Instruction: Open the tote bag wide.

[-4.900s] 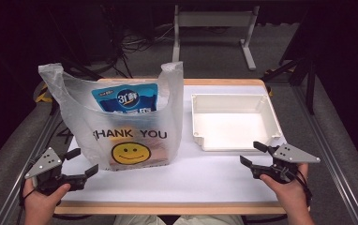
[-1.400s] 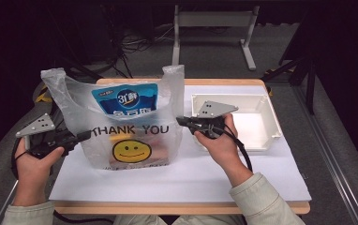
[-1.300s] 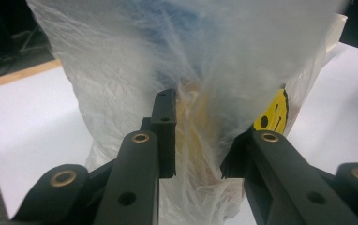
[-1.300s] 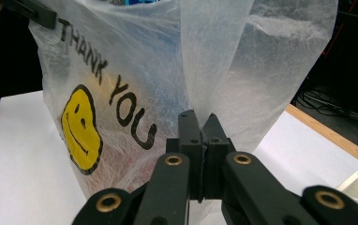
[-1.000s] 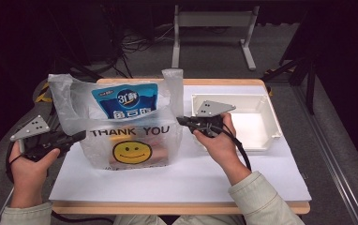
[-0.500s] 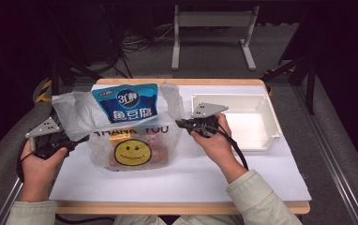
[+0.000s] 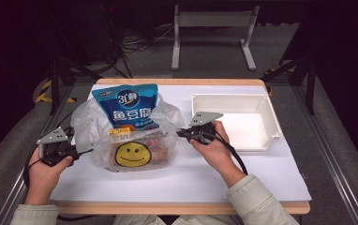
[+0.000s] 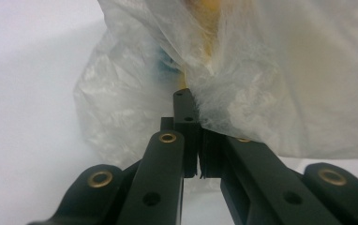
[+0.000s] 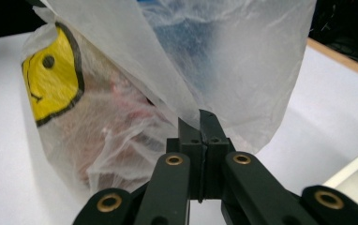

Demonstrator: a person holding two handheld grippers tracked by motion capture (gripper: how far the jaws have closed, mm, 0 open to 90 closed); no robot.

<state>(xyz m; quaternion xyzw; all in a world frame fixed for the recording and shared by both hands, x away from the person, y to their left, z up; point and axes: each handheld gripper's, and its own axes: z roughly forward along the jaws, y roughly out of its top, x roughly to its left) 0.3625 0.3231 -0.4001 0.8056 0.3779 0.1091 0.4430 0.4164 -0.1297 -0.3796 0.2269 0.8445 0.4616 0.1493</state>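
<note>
Sitting on the bench (image 7: pixel 182 180), the plastic bag (image 7: pixel 132 145) is pushed down around the blue snack pack (image 7: pixel 128 105), which now stands half uncovered. The left claw (image 7: pixel 82 151) and right claw (image 7: pixel 181 133) each pinch a bag edge. Nothing is unpacked yet, and the white tray (image 7: pixel 273 124) seems empty.

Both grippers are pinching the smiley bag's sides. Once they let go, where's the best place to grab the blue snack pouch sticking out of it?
Take the blue snack pouch by its top edge, coming from above. That flat upper part stands clear of the plastic bag, whose film wraps the lower part. Set the fingers across the thin faces, probably with the right gripper; the left gripper can hold the bag.
</note>
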